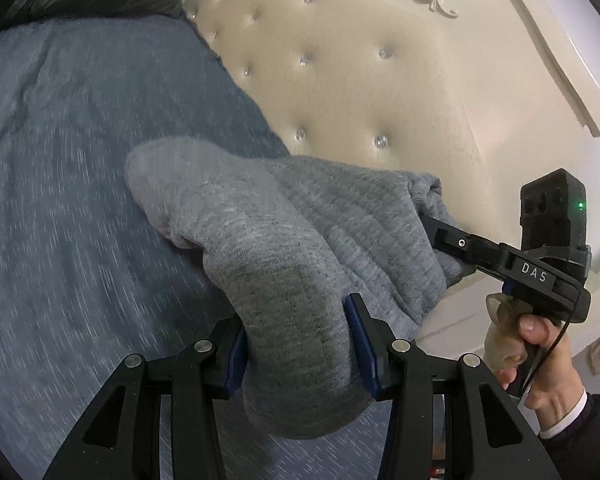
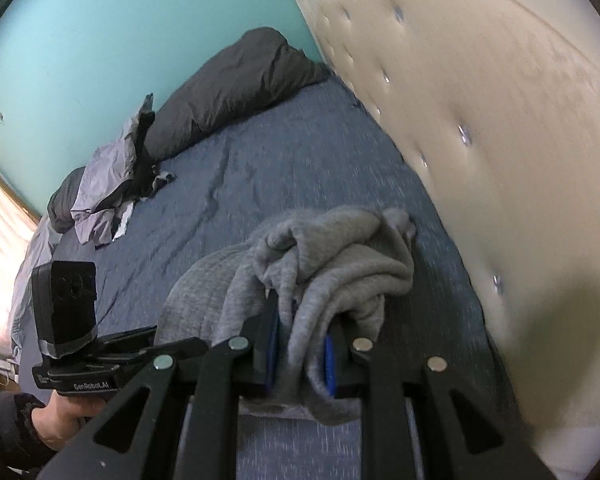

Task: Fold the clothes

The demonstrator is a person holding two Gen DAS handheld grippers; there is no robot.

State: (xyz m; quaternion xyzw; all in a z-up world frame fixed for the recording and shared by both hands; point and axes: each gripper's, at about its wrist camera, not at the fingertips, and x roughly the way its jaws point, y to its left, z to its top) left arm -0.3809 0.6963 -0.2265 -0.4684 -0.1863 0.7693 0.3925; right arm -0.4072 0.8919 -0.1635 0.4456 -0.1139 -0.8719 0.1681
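A blue bedsheet (image 2: 260, 184) with fine pale flecks covers the mattress, lightly creased, running far toward a turquoise wall (image 2: 100, 40). Along its right side stands a cream headboard (image 1: 360, 80), padded and tufted with small shiny studs, with carved scrollwork at its top. At the far end lies a dark grey pillow (image 2: 236, 88), soft and rumpled, and to its left a heap of pale lilac and black clothes (image 2: 108, 176). Near the headboard, the grey garment (image 1: 284, 240) is a thick, heathered knit, bunched into rounded folds and stretched between the two tools above the sheet. The left gripper (image 1: 296, 344) is clamped on a fat roll of this fabric, blue pads pressing its sides. The right gripper (image 2: 300, 354) is clamped on a thinner twisted bunch of the same garment. A hand (image 1: 540, 360) in a dark sleeve with a white cuff grips the right tool's handle
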